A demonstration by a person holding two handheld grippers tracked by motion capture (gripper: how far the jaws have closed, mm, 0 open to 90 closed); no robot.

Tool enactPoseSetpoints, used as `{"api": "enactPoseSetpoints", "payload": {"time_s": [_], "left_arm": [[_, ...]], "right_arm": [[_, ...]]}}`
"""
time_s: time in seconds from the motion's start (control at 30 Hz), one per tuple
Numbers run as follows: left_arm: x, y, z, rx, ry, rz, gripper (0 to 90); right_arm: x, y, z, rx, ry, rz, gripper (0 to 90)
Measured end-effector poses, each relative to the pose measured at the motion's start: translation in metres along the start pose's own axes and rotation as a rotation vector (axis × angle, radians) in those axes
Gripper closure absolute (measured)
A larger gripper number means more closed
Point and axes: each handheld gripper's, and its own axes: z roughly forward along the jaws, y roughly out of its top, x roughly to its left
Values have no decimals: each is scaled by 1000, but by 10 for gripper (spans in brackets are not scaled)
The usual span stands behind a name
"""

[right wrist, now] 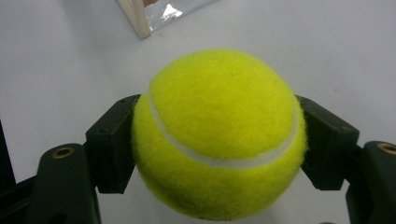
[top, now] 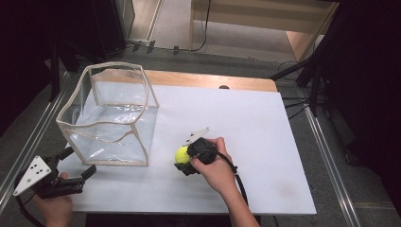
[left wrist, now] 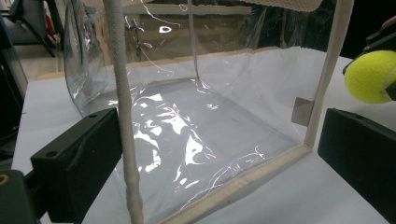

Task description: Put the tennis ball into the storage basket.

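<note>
A yellow tennis ball (top: 181, 154) sits between the jaws of my right gripper (top: 183, 161), just right of the clear box's near corner. In the right gripper view both black pads press on the sides of the tennis ball (right wrist: 219, 135), held over the white table. The clear plastic box (top: 109, 116) with cream fabric edging stands open-topped on the left of the table. My left gripper (top: 75, 163) rests at the table's near left corner, jaws wide apart and facing the clear plastic box (left wrist: 196, 121). The tennis ball (left wrist: 371, 77) shows at the right edge of the left gripper view.
The white table top (top: 265, 142) stretches to the right and front of the box. A wooden strip (top: 213, 79) runs along its far edge. Metal rails (top: 326, 156) and cables flank the table, and dark equipment stands beyond.
</note>
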Motion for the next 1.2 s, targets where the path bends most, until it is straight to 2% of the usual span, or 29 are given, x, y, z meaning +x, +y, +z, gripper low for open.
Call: {"api": "enactPoseSetpoints", "payload": {"time_s": [0.57,1.2], "left_arm": [[1,0,0,-4,-5,-4,1],[0,0,0,-6,-6,-8,1]], "right_arm": [[7,27,21,-16,35,-23,231],[10,52,15,-33,37,-60,231]]}}
